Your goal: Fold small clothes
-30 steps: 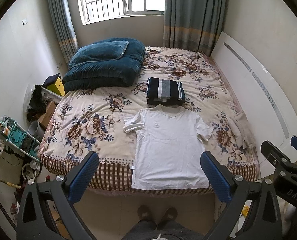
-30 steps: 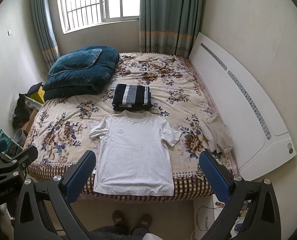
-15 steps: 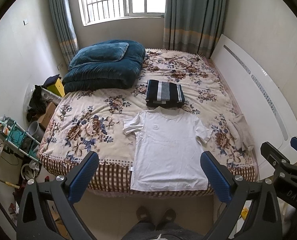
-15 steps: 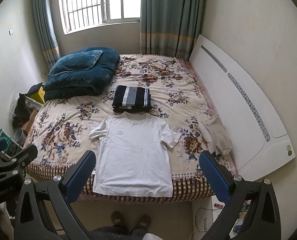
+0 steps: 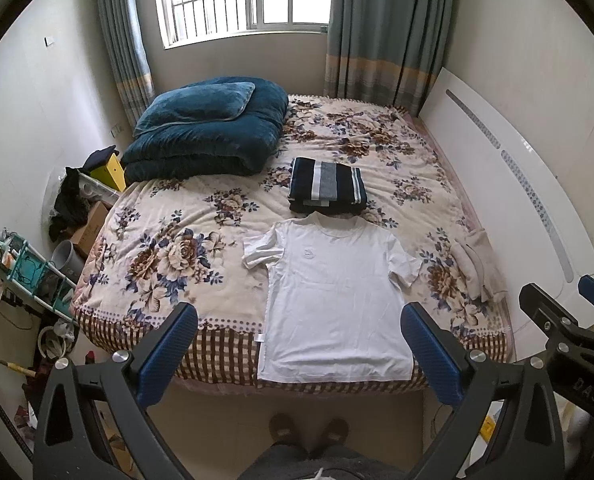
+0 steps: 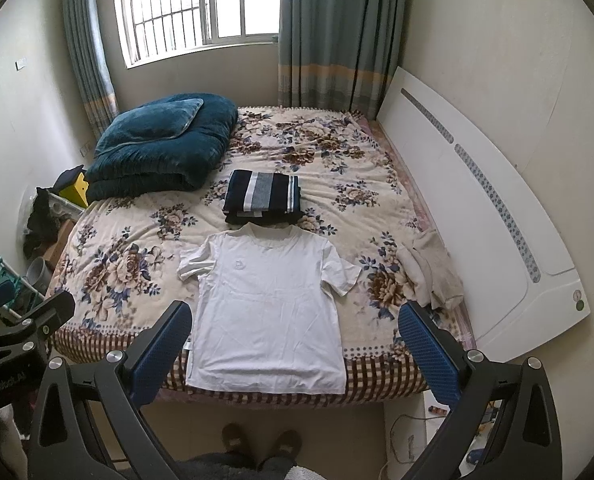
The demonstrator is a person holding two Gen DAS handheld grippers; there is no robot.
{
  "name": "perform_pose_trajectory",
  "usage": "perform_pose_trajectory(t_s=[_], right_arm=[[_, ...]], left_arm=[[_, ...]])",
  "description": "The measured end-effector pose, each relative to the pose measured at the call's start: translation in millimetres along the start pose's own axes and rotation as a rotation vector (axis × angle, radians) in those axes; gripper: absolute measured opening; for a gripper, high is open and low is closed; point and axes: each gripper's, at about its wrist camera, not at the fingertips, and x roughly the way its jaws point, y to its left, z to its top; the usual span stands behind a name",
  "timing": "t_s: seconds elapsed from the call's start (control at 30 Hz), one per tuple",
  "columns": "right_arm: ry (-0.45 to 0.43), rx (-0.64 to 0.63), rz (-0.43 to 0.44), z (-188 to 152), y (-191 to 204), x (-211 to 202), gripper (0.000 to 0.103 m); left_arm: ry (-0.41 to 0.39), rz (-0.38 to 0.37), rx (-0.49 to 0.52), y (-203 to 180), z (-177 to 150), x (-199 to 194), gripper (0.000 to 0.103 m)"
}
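A bed (image 5: 201,264) with a floral cover is taken as the landmark. On its far left corner a folded teal quilt (image 5: 205,140) is stacked, with a pillow on top. Past the middle of the bed, a folded dark striped garment (image 5: 327,186) is laid flat. Just in front of it, the white T-shirt (image 5: 337,300) is spread out flat, face up, its collar touching or slightly overlapping the striped garment. The shirt's long axis is run from the near edge of the bed toward the window: the collar is pointed away from the person, the hem is draped at the near checked border, and the sleeves are turned out to either side. On the right edge of the bed, by the white headboard (image 5: 509,184), a crumpled beige cloth (image 5: 479,264) is left. The left gripper (image 5: 297,344) and the right gripper (image 6: 295,344) are held above the floor before the bed, with fingers spread wide and nothing between them.
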Motion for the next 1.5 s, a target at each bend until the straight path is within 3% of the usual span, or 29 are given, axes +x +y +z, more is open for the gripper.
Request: perform_pose_trajectory(t_s=[0.2,0.4,0.57,0.63,0.77,0.9,1.1,1.17,1.2,1.23,1.27,1.3,1.5], right_arm=[[0.031,0.067,-0.023,1,-11,40,0.103],[0.106,0.256,-0.096,-4,-56,146,0.103],[0.247,0.469,-0.114,-28,-130,287,0.103],[0.317,0.559,-0.109,-42,-164,353,0.094],[0.431,0.742,-0.040,-75,-226,500,0.086],[0.477,0.876,0.006,-101,-278,641,0.085],[0.523,0.899,-0.011,-108,-319,815,0.084],[0.549,0.864,-0.005,-105,-319,858,0.073],[0.557,0.841,0.008,-103,-318,877,0.063],[0.559,0.822,0.017,-100,-315,890,0.042],[0.549,0.797,0.014,-96,-312,899,0.027],[0.526,0.762,-0.011,-90,-309,903,0.001],[0.369,0.723,-0.148,-55,-320,888,0.001]], left_arm=[[-0.029,0.049,0.000,-10,26,33,0.103],[-0.039,0.139,0.027,-7,46,137,0.103],[0.115,0.156,0.038,-23,54,267,0.103],[0.170,0.189,0.031,-30,51,316,0.103],[0.259,0.277,0.019,-32,37,398,0.103],[0.332,0.317,-0.007,-28,31,479,0.103],[0.397,0.359,-0.023,-36,22,596,0.103],[0.417,0.358,-0.032,-40,18,628,0.103],[0.426,0.359,-0.033,-42,16,640,0.103],[0.433,0.356,-0.033,-44,14,651,0.103],[0.442,0.352,-0.029,-47,11,666,0.103],[0.447,0.351,-0.023,-50,9,675,0.103],[0.459,0.344,0.031,-64,4,705,0.103]])
